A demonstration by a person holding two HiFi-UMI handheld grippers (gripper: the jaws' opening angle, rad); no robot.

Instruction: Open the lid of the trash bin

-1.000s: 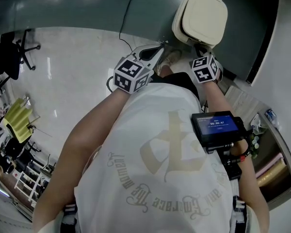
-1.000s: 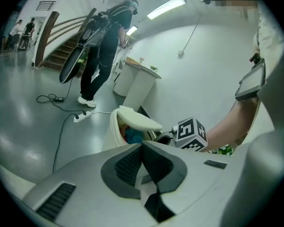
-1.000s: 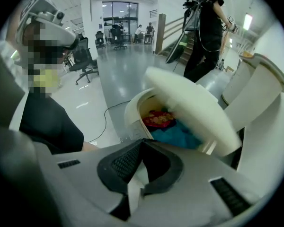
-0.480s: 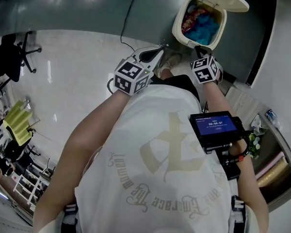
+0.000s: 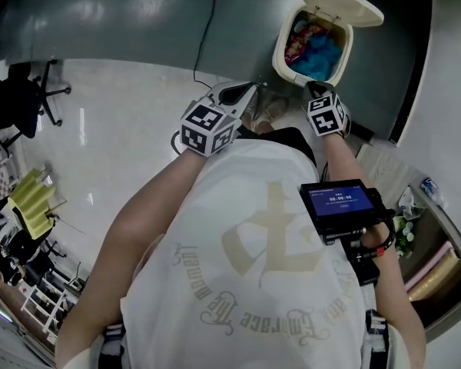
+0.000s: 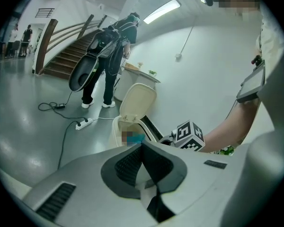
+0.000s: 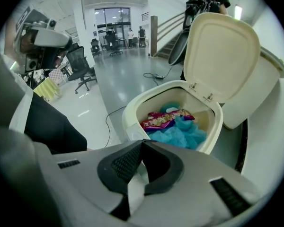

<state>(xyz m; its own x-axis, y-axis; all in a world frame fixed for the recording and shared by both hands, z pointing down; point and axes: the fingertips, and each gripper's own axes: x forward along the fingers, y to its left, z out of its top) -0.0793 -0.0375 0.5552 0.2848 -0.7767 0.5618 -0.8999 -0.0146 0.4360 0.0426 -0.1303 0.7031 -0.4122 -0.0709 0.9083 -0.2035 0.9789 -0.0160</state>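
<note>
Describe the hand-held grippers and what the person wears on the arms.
The left hand-held gripper and right hand-held gripper have light grey shells and dark textured jaw pads. Each carries a white cube with black square markers. Arms bare; white T-shirt, beige print.

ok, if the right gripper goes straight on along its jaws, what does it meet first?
Probably the near rim of the trash bin, just ahead of the right gripper, jaws shut. Slightly higher, it would pass into the open mouth onto the blue trash. Depth unclear.
</note>
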